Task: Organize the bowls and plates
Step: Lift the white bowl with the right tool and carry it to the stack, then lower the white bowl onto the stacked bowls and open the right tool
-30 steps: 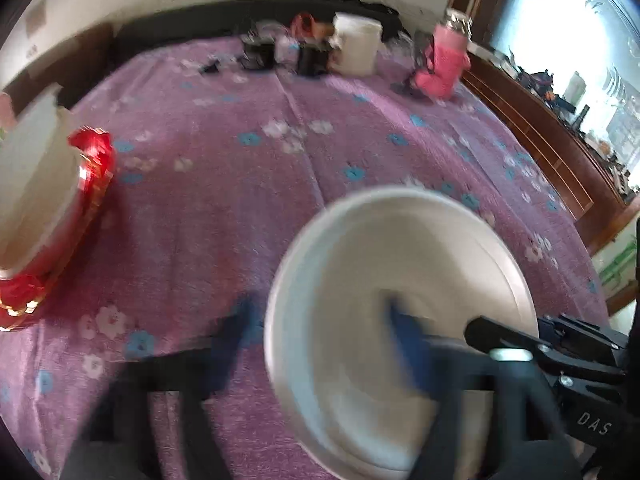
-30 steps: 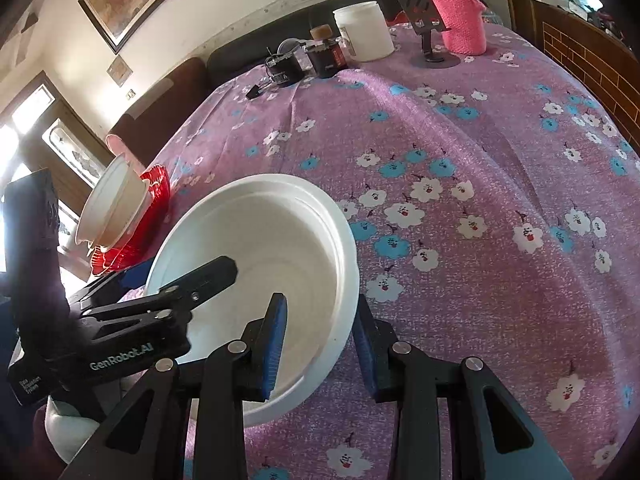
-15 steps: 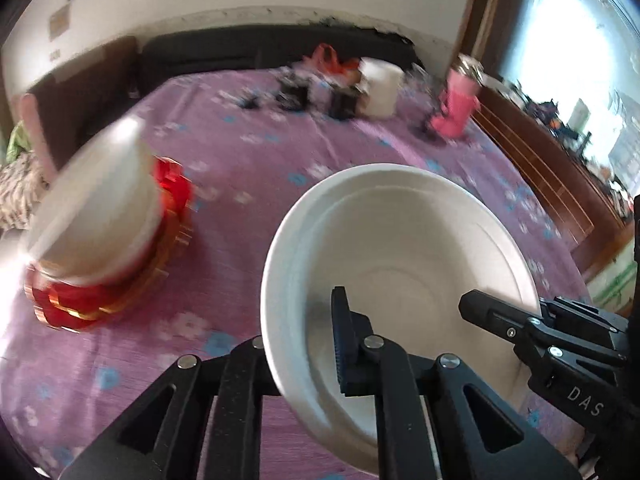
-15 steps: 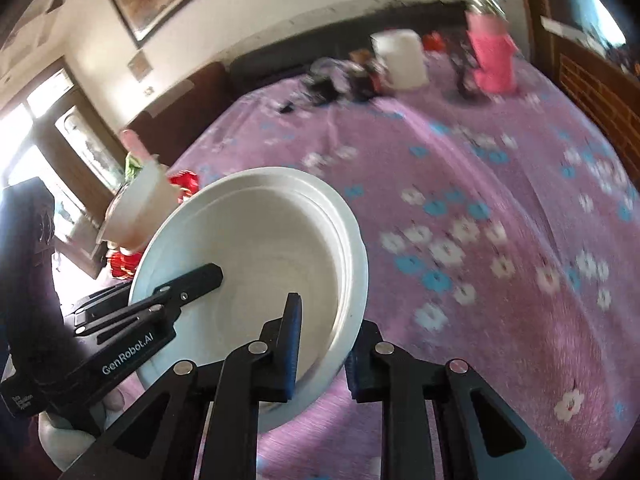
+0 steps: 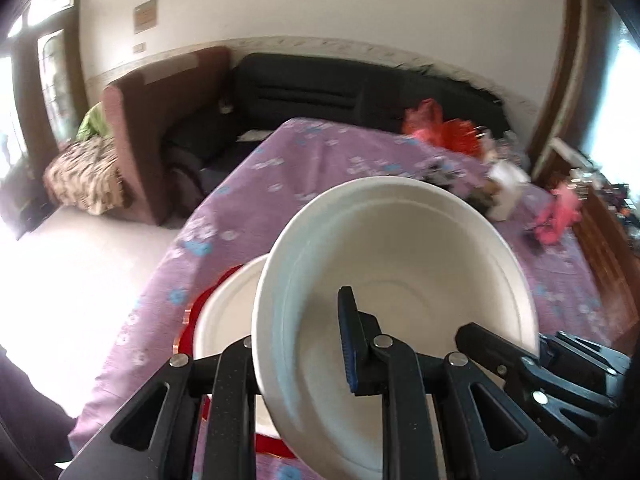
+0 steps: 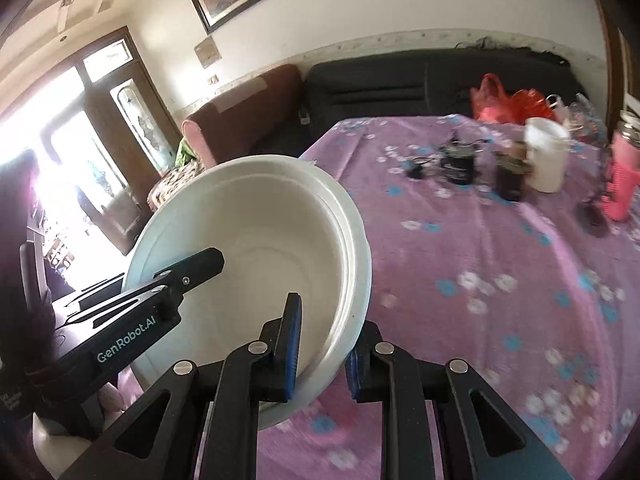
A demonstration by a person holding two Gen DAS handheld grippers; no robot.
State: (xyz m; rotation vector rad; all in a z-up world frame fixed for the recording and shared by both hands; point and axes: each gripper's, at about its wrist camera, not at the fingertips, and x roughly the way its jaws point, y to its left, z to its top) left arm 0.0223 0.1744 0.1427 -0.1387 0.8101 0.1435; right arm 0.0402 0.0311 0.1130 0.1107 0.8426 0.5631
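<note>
Holding: both grippers clamp one white bowl (image 5: 396,276) by its rim, lifted and tilted above the table (image 6: 500,280).
Left gripper (image 5: 304,340): jaws closed on the near-left rim.
Right gripper (image 6: 322,344): jaws closed on the near-right rim.
Done: a second bowl (image 5: 228,312) already sits on the red stand (image 5: 188,328).
Left: I judge the held bowl must be nested into that one.
Hidden: the stand is mostly covered; the far cup (image 6: 546,160) and small items are blurred; whether other plates remain, I cannot tell.
</note>
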